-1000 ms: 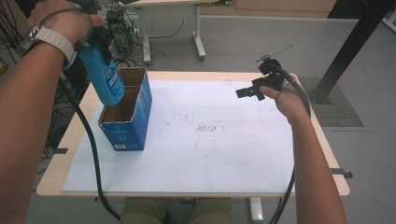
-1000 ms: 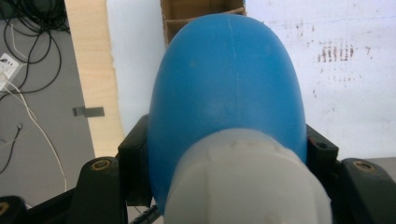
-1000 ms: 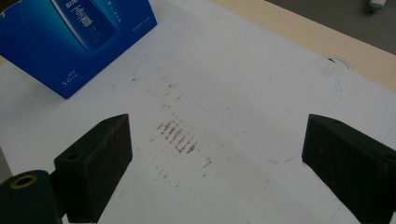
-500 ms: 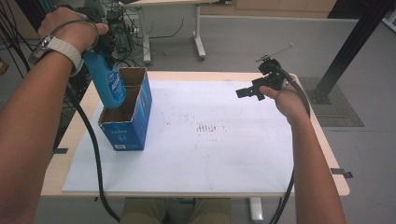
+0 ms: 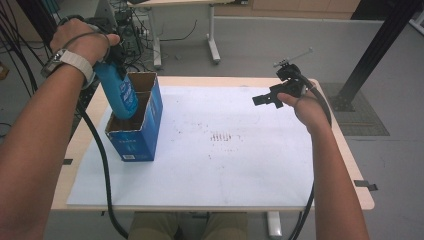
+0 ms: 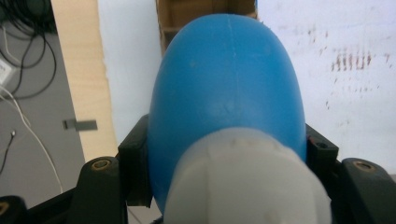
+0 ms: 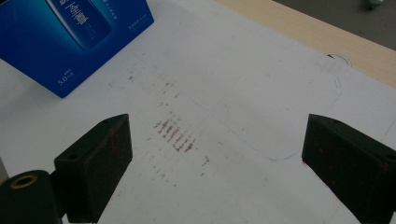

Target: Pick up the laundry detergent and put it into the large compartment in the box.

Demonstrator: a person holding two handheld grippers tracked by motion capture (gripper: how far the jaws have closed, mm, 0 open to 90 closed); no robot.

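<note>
We see a blue bottle (image 5: 118, 90) with a whitish cap (image 6: 245, 182), a blue box (image 5: 136, 131) — brown inside — and a white sheet (image 5: 240, 165) with reddish-brown smudges.

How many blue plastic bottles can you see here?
1: a blue plastic bottle held in the left gripper, its base entering the open blue cardboard box. The box could hide others.

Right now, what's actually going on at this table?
A person's left gripper is clamped on a blue bottle, holding it with its lower end inside the open top of the blue carton standing on the white sheet. The right gripper hangs open and empty above the table's far right side.
</note>
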